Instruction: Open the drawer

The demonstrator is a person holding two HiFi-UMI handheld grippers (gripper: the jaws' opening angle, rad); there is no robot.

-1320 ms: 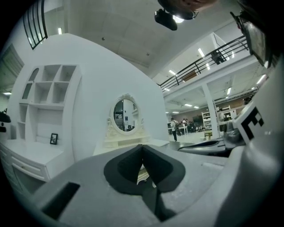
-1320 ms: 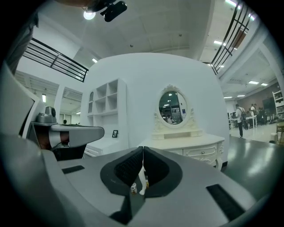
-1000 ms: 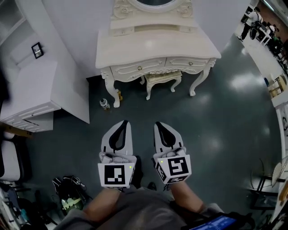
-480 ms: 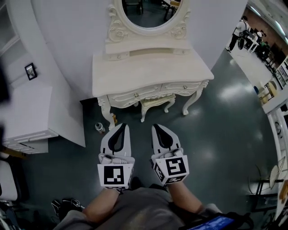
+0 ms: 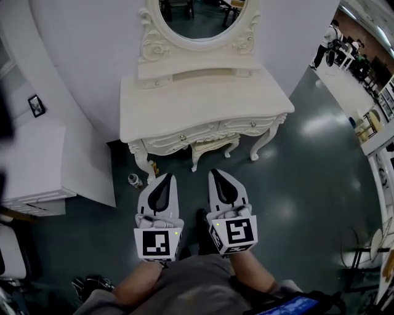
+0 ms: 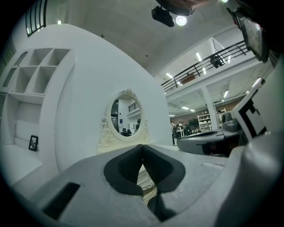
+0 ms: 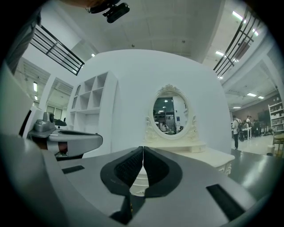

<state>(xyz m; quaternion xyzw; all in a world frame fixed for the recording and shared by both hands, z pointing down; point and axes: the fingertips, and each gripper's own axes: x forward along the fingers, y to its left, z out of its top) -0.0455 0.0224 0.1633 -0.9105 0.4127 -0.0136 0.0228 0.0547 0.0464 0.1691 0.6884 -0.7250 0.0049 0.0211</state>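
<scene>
A cream dressing table [image 5: 184, 101] with an oval mirror [image 5: 197, 15] stands against the white wall ahead of me. Two drawers with small knobs run along its front, the left drawer [image 5: 182, 138] and the right drawer [image 5: 252, 125]; both look closed. My left gripper [image 5: 168, 176] and right gripper [image 5: 214, 171] are side by side above the dark floor, pointing at the table and a short way from its front. Both are shut with nothing between the jaws. In the gripper views, the left gripper [image 6: 142, 145] and right gripper [image 7: 143, 147] have their tips meeting, with the mirror beyond.
A cream stool [image 5: 212, 146] sits under the table. A small bottle [image 5: 133, 180] stands on the floor by the left table leg. A white cabinet [image 5: 37, 166] fills the left side. A dark bag [image 5: 92, 286] lies at bottom left. People [image 5: 332, 37] stand far right.
The dressing table has come closer and the mirror has come into view. Both grippers have moved forward toward it, staying shut and side by side.
</scene>
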